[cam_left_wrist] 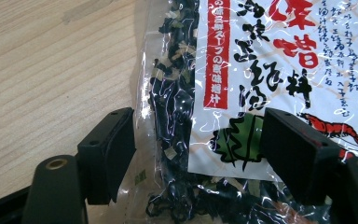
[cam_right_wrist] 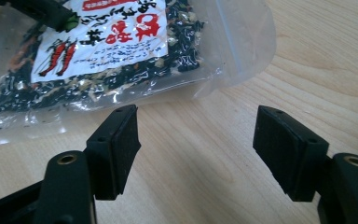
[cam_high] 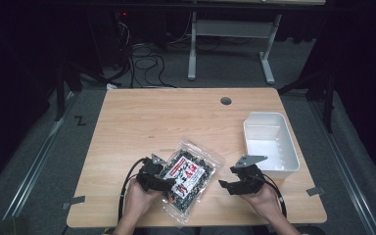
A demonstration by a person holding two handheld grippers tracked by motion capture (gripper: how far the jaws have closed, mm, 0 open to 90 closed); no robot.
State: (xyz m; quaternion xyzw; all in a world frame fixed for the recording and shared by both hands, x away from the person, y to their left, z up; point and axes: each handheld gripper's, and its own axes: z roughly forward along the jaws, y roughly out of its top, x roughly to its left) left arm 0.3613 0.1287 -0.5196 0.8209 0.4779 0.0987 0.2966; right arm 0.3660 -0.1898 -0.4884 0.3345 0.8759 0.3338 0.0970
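Clear plastic bag of dried seaweed mix (cam_high: 190,177) lies on wooden table (cam_high: 142,122), white bin (cam_high: 270,143) at right. Left gripper (cam_high: 169,183) over bag, right gripper (cam_high: 225,185) just beside it. Left gripper view: jaws wide, straddling bag (cam_left_wrist: 242,93). Right gripper view: jaws wide, nothing between, bag (cam_right_wrist: 121,51) ahead.

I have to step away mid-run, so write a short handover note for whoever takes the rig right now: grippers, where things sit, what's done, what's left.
Left gripper: open, jaws astride the near edge of the clear bag of dried seaweed mix; not closed on it.
Right gripper: open, holding nothing, over bare table just right of the bag.
The bag lies flat on the table at front centre, label up.
White bin stands at the right side of the table, apparently with nothing in it.
Done: left gripper lined up on the bag.
Left, probably: close on the bag, lift it, place it in the bin.
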